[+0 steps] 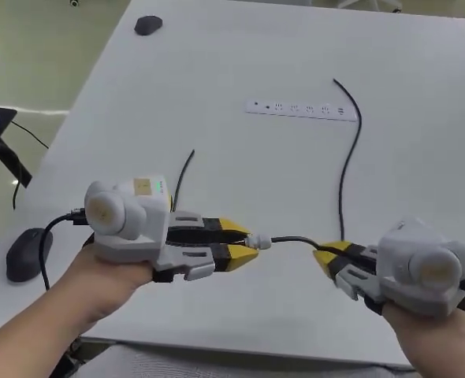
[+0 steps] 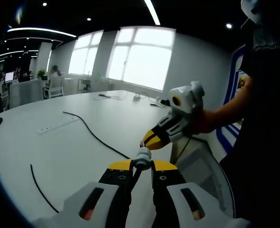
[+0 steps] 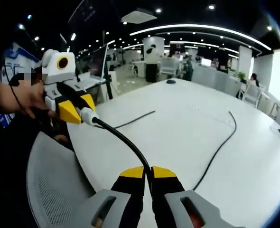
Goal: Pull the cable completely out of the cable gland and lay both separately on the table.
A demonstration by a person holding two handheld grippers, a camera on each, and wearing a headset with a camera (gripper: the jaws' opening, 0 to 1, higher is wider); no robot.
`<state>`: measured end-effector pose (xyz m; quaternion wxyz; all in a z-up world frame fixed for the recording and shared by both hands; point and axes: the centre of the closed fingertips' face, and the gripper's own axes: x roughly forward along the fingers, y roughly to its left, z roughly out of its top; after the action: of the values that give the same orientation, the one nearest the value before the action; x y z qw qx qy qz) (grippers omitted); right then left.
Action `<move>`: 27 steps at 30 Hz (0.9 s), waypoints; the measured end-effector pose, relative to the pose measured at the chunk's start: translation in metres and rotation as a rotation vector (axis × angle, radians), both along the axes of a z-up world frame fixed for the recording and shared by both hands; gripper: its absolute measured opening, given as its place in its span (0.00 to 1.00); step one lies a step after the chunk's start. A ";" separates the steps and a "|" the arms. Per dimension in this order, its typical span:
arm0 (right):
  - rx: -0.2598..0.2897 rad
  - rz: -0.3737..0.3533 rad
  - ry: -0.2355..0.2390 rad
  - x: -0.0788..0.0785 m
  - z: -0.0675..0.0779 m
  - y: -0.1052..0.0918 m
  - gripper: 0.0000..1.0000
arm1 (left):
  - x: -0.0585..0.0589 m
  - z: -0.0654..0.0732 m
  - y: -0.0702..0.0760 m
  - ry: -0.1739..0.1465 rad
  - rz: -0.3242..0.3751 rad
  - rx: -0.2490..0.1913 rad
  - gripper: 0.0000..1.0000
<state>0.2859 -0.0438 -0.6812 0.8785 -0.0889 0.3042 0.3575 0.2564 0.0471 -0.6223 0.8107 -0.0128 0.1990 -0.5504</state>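
One small grey cable gland (image 1: 259, 241) is clamped between the yellow tips of the left gripper (image 1: 244, 240). Its long axis lies in line with those jaws and points at the right gripper (image 1: 325, 253). Two black cables are counted. The long cable (image 1: 292, 239) leaves the gland, is pinched in the right gripper's closed jaws, and trails beyond them over the white table (image 1: 217, 142). Its end appears seated inside the gland, though the joint is small. The short cable (image 1: 183, 177) lies beyond the left gripper.

head: high, looking down | gripper views: low, facing each other (close) | shared: table (image 1: 295, 181), cable (image 1: 292, 239)
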 end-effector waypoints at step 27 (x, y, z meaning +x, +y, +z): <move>-0.098 -0.017 -0.074 -0.013 0.001 -0.014 0.02 | -0.002 -0.001 0.006 -0.013 0.015 0.030 0.15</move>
<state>0.2730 -0.0575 -0.6807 0.8868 -0.1421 0.2895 0.3310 0.2541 0.0535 -0.6233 0.8162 0.0013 0.2017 -0.5415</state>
